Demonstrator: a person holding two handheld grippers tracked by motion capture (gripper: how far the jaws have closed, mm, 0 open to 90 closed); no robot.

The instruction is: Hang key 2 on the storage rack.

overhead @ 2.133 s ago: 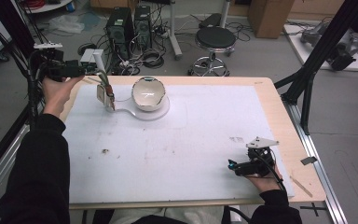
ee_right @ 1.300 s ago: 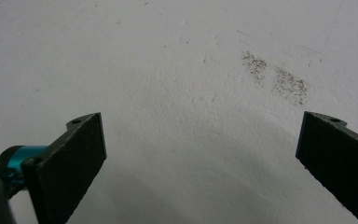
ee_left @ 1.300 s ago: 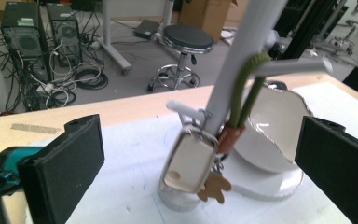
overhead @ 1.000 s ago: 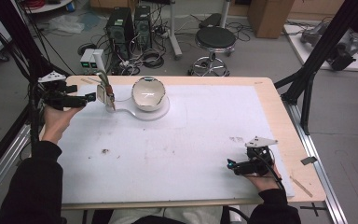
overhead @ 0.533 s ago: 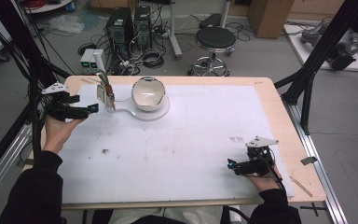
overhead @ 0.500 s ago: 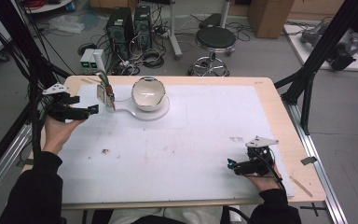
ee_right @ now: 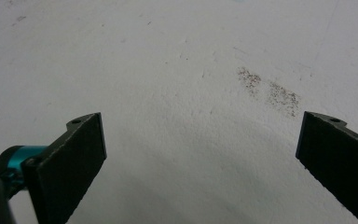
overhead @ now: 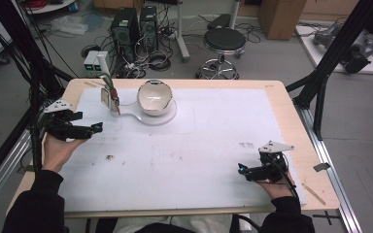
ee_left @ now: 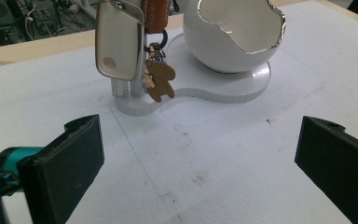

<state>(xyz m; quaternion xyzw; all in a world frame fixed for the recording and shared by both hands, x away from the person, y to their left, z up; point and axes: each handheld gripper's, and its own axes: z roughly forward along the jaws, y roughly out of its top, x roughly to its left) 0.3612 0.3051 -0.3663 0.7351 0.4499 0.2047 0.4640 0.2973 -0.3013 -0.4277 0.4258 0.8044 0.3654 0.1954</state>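
Note:
A white stand (overhead: 167, 118) at the table's far left carries an egg-shaped bowl (overhead: 154, 97) with a silver rim. On its small post hangs a key bunch (overhead: 109, 96). In the left gripper view the bunch is a pale key fob (ee_left: 117, 44), a brown strap and a bear charm (ee_left: 160, 81) beside the bowl (ee_left: 233, 37). My left gripper (overhead: 91, 121) is open and empty, left of the stand and nearer the person, and its jaws (ee_left: 198, 158) point at the stand. My right gripper (overhead: 243, 171) is open over the bare mat near the front right (ee_right: 200, 158).
A white mat (overhead: 209, 136) covers the wooden table (overhead: 291, 111). It has small dark stains (overhead: 110, 157) and a speckled patch (ee_right: 268, 91). Black frame posts (overhead: 330, 63) stand at the table's sides. Computer cases and a stool (overhead: 223, 41) are on the floor beyond the far edge.
My left gripper has drawn back from the key stand, leftward and toward the person, with nothing in it. The keys stay hanging on the post. The right gripper has not moved.

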